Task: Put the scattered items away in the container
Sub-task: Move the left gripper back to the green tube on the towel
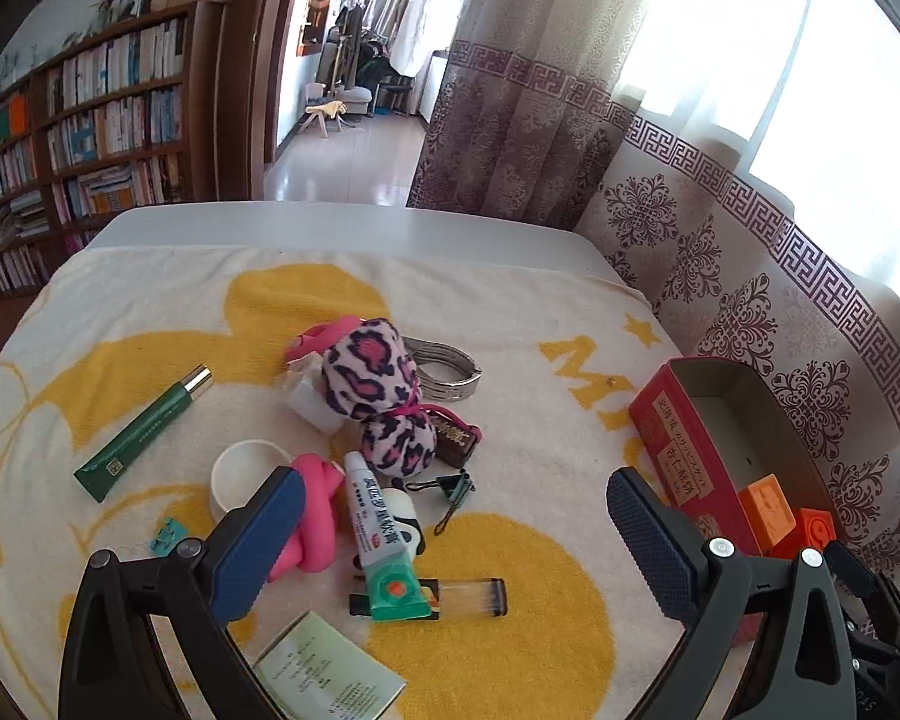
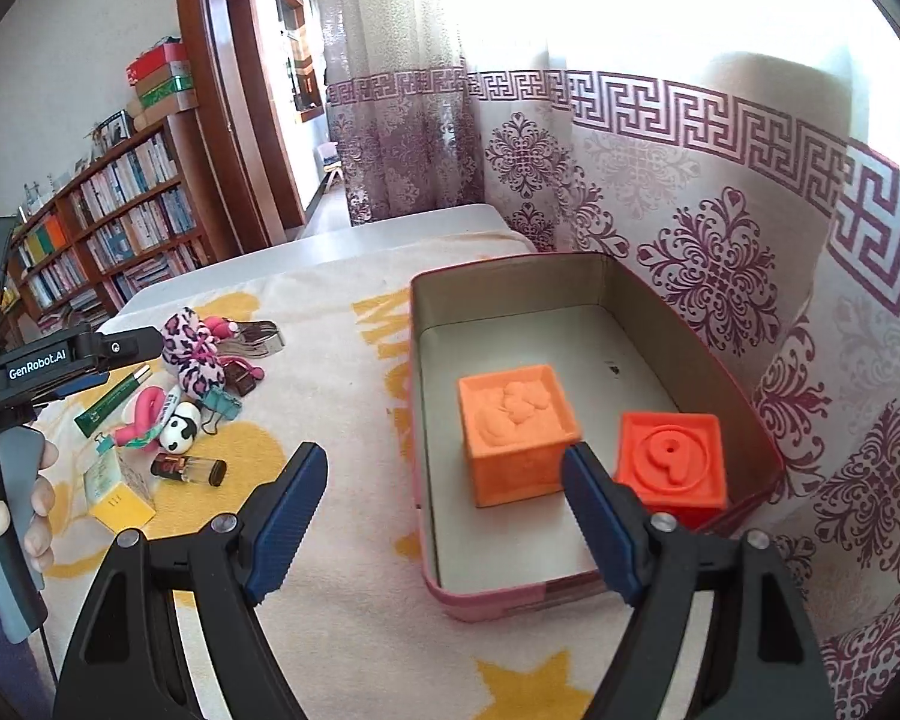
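Note:
A red tin box (image 2: 744, 402) stands at the right of the towel and holds a light orange cube (image 2: 513, 432) and a red-orange cube (image 2: 669, 462); the box also shows in the left wrist view (image 1: 678, 438). My right gripper (image 2: 444, 516) is open and empty above the box's near left corner. My left gripper (image 1: 450, 540) is open and empty over a pile: a white ointment tube (image 1: 378, 540), a pink twisted toy (image 1: 315, 516), a leopard-print pouch (image 1: 378, 396), a glass vial (image 1: 468, 597), a binder clip (image 1: 450, 489) and a green tube (image 1: 144, 435).
A white round lid (image 1: 240, 471), a folded leaflet (image 1: 324, 669), a metal bangle (image 1: 450, 369), a brown tag (image 1: 453, 438) and a small teal clip (image 1: 165, 534) lie on the yellow-and-white towel (image 1: 510, 660). A patterned curtain (image 2: 720, 252) hangs right behind the box.

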